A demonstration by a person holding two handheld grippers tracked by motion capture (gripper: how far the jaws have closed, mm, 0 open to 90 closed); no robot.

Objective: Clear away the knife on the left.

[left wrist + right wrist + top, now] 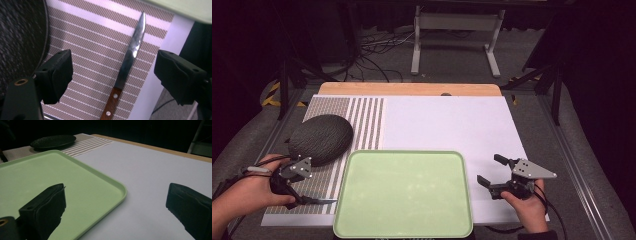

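Note:
A knife with a wooden riveted handle and a steel blade lies flat on the striped mat, its tip pointing toward the green tray. My left gripper hovers over it, open, one jaw on each side of the knife and neither touching it. From the high view, the knife lies just left of the tray, under my left gripper. My right gripper is open and holds nothing, low over the white sheet at the tray's right edge.
A dark textured oval plate rests on the striped mat behind my left hand. The white sheet covers the table's middle and right. A wooden strip borders the far edge; beyond it are frame legs and cables.

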